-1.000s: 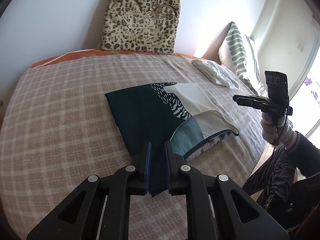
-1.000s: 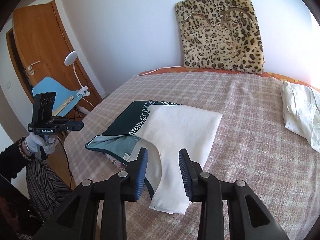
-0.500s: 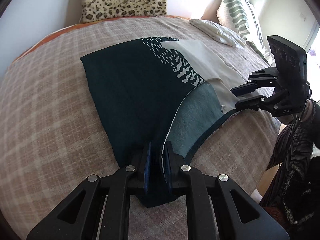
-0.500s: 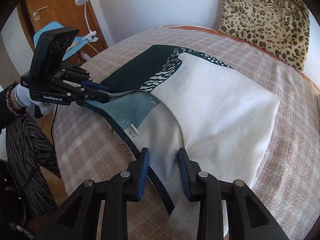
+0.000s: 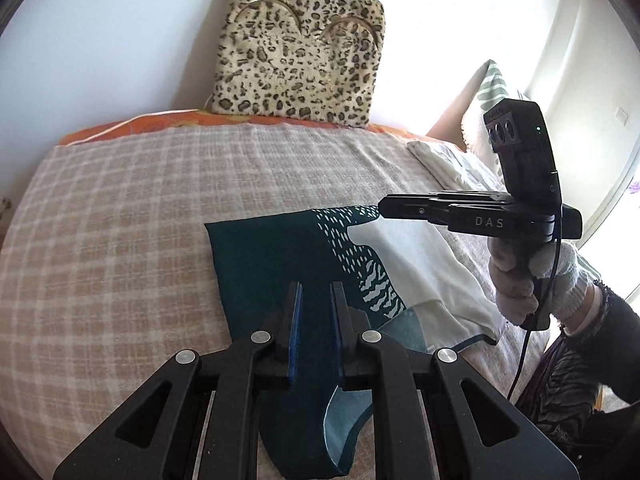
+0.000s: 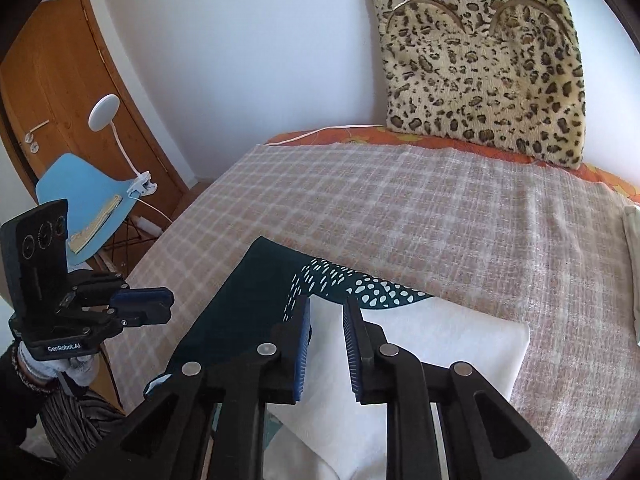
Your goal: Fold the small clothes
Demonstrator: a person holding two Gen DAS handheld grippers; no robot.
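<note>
Open checked bedspread from nine to twelve o'clock of the dark green and white garment, bare right up to the leopard cushion propped on the wall at twelve. At one to two o'clock, a folded pale cloth and a striped pillow (pillow washed out by window glare, probably leaning on the wall). Right gripper hanging across the garment's three o'clock side. Off the bed at nine: blue chair, clip lamp, wooden door.
</note>
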